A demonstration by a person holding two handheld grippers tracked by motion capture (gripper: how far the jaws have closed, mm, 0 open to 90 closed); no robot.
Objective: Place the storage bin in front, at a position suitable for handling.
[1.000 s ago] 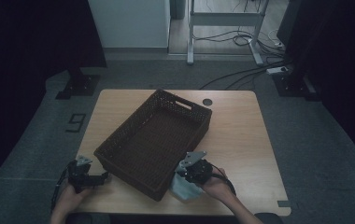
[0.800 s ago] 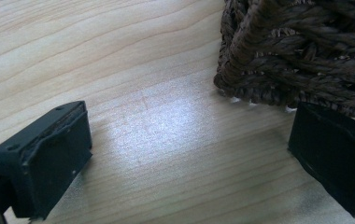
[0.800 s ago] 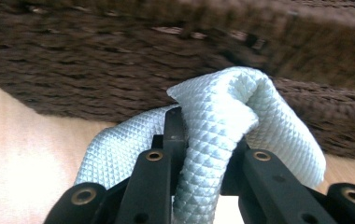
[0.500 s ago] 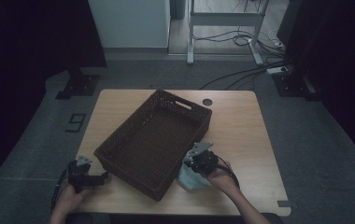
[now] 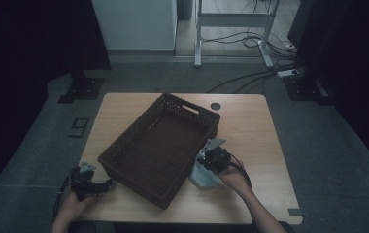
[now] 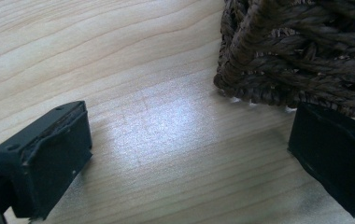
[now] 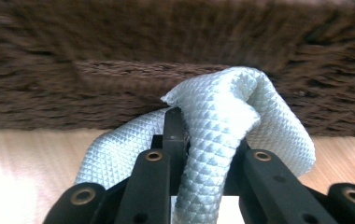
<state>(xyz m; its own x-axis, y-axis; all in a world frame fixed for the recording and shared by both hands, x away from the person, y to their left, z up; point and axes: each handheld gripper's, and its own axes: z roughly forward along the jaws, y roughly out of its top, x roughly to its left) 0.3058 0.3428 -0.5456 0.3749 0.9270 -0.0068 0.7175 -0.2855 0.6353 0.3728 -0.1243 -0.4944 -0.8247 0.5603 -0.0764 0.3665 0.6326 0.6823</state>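
Landmark for all positions: the dark brown wicker basket (image 5: pixel 160 148), which lies skewed on the light wooden table (image 5: pixel 250 121), one handle cutout on its far short wall.

Right gripper (image 5: pixel 210 160): sits just beside the basket's right long wall, outside it, near the middle of that wall. Jaws clamped on a pale blue-white cloth (image 5: pixel 203 175) with a diamond-weave texture. In the right gripper view the cloth (image 7: pixel 222 126) is pinched between the jaws, a fold bunching up above them and the rest draping down on both sides. The basket wall (image 7: pixel 119 60) fills the background directly ahead, blurred; the top of the fold stands below the basket's rim. In the high view the loose part of the cloth trails toward the person from the gripper and lies on the table beside the basket's right wall, outside the basket.

Left gripper (image 5: pixel 106 183): at the basket's near left corner, outside it, low over the table. In the left gripper view its jaws stand wide apart with nothing between them but bare wood (image 6: pixel 166 140); the basket's woven corner (image 6: pixel 297 51) is just ahead, close above the right-hand jaw. Whether that jaw touches the weave cannot be told.

Basket interior: appears dark in the high view, contents not discernible.
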